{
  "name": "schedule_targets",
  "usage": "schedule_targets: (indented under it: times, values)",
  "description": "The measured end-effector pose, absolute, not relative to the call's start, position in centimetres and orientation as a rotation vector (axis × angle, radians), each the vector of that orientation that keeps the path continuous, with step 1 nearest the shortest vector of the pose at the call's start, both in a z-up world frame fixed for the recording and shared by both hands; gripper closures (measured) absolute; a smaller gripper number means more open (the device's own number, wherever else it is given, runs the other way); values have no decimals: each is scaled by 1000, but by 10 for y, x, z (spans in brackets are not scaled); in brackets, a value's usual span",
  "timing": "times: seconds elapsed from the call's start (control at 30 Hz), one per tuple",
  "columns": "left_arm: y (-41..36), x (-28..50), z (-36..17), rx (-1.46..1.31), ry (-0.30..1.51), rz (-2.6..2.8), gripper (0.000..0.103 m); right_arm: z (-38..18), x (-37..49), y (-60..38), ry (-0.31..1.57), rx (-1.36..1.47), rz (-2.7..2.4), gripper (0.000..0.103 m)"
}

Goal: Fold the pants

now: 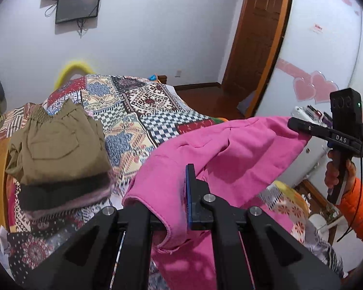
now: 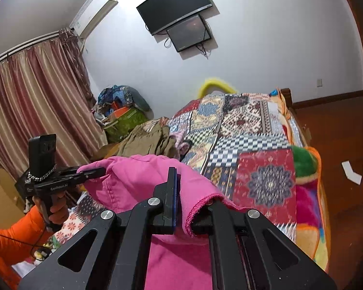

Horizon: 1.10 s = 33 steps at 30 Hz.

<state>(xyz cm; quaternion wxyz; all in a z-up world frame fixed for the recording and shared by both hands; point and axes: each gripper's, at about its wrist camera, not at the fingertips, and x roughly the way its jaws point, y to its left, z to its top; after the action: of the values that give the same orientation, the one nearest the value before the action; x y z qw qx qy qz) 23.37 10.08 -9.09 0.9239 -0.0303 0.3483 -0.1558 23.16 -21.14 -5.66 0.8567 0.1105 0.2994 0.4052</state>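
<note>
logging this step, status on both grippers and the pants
Left gripper and right gripper both shut on pink pants. Pants lifted, stretched over quilt. Folded olive pants stacked aside, nothing in the way.

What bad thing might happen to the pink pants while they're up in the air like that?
1. Each gripper, left and right, seems to pinch only the edge of the pink pants, so the cloth might slip out.
2. The folded olive pants lie close by on the patchwork quilt; the swinging pink cloth might knock them messy.
</note>
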Motion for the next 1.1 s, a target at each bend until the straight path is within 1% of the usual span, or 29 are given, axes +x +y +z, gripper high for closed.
schedule_targets:
  times: [0.3,0.6,0.87,1.1]
  values:
    - [94,187,-116,-72,754,-347,98,-73,187,-219,673,220,853,99]
    - [92,149,-145,-94,797,-356,98,-109,152,-218,767,197,843,99]
    - [98,129,-177,-147,851,-359,97,-143,142,-228,867,235,811,99]
    - [101,122,-194,-172,886,-354,97,-160,135,-221,903,174,787,99]
